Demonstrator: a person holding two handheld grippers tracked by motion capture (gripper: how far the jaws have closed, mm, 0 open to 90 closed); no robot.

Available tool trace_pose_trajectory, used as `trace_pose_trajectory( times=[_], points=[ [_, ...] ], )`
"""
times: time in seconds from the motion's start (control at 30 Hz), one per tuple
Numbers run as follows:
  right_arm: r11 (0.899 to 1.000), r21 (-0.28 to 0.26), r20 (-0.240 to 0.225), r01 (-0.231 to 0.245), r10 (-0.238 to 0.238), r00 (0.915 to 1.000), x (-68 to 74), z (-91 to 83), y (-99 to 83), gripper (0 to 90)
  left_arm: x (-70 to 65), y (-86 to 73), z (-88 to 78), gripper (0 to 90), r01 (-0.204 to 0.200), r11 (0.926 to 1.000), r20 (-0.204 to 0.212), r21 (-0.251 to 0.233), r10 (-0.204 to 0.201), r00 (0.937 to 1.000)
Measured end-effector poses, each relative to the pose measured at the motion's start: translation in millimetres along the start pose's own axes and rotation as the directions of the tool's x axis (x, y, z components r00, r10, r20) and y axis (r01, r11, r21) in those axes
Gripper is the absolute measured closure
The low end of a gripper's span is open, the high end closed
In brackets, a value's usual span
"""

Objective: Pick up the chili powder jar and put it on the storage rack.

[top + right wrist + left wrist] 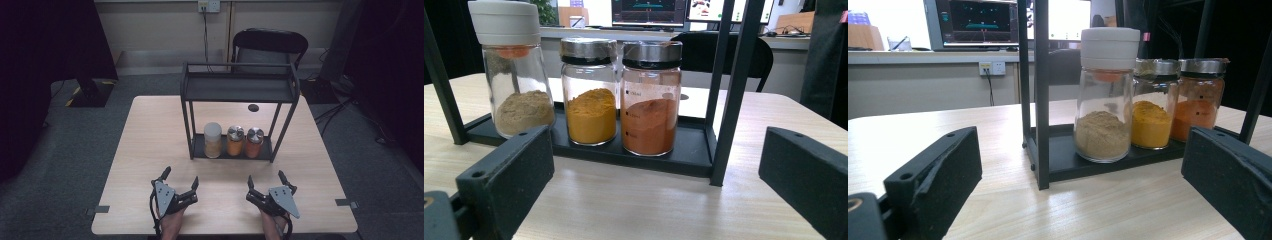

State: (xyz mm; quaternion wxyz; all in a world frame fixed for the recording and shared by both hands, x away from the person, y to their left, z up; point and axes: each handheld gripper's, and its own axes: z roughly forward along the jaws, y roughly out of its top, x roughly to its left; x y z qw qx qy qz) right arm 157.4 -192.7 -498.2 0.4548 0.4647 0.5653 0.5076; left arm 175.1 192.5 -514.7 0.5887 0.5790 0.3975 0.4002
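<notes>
A black two-tier rack [239,90] stands on the wooden table [150,140]. Its bottom shelf holds three spice jars: a white-capped jar of tan powder [212,140] [1104,95] [516,70], a metal-lidded jar of yellow powder [235,141] [1151,105] [590,92], and a metal-lidded jar of orange-red powder [254,142] [1199,97] [650,97]. My left gripper [180,178] [1083,185] rests open near the front edge, facing the rack's left post. Beside it, my right gripper [266,180] [659,190] is also open, facing the orange jar. Nothing sits between either pair of jaws.
The rack's upper shelf [239,89] is bare. A black chair [270,45] stands behind the table. A small dark disc [253,107] lies on the table behind the rack. Monitors and a desk [978,22] show in the background.
</notes>
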Motion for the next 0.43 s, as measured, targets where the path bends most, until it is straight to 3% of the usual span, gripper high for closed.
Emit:
trace_pose_trajectory(
  times=[0.43],
  points=[
    [1.000, -0.003, 0.005, -0.021, 0.021, 0.9998, -1.0, -0.2, -0.6, 0.3, -0.1, 0.2, 0.1, 2.2, 0.000, 1.0000, -0.001, 0.001, 0.000, 1.0000]
  ],
)
